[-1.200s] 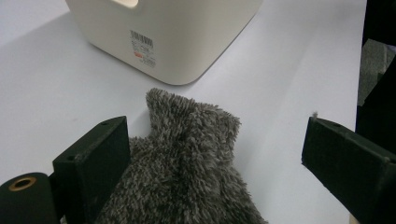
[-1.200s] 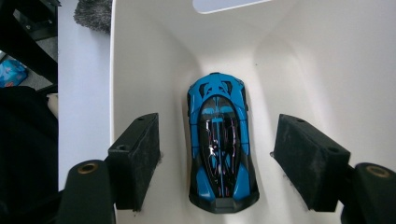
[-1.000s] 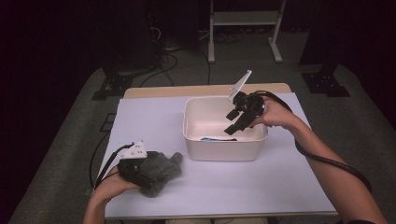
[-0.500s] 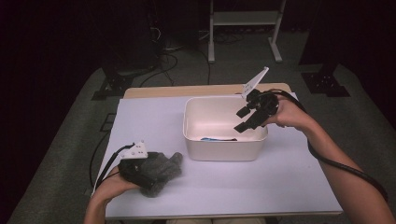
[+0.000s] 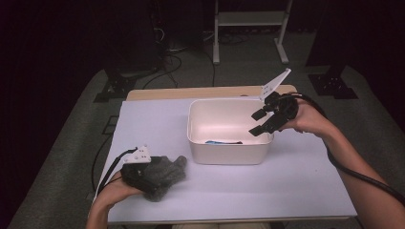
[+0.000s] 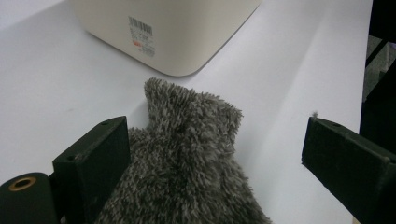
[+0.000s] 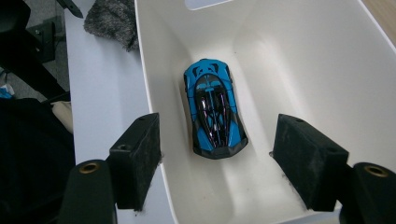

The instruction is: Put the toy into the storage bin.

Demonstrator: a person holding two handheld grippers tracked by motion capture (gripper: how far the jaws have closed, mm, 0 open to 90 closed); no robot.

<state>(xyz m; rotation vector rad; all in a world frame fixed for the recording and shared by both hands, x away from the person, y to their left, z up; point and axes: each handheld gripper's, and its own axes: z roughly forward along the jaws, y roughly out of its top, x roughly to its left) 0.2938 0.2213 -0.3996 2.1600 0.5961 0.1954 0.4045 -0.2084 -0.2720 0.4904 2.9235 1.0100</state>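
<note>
1. Blue toy car (image 7: 214, 108) lies in cream bin (image 5: 229, 152), frame centre.
2. Right claw (image 5: 261, 123) spread, empty, over bin's right rim.
3. Left claw (image 6: 219, 158) spread around grey fuzzy cloth (image 5: 160, 175), lower left on counter (image 5: 286, 186).

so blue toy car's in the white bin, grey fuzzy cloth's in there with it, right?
Not quite. The blue toy car is in the white bin, but the grey fuzzy cloth lies on the table outside it, by the left gripper; the high view shows it.

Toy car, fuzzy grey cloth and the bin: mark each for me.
blue toy car (image 7: 214, 109): right gripper view, on its dark roof.
fuzzy grey cloth (image 6: 196, 154): left gripper view, mid-pile.
white bin (image 5: 228, 151): high view, near outer wall.
</note>
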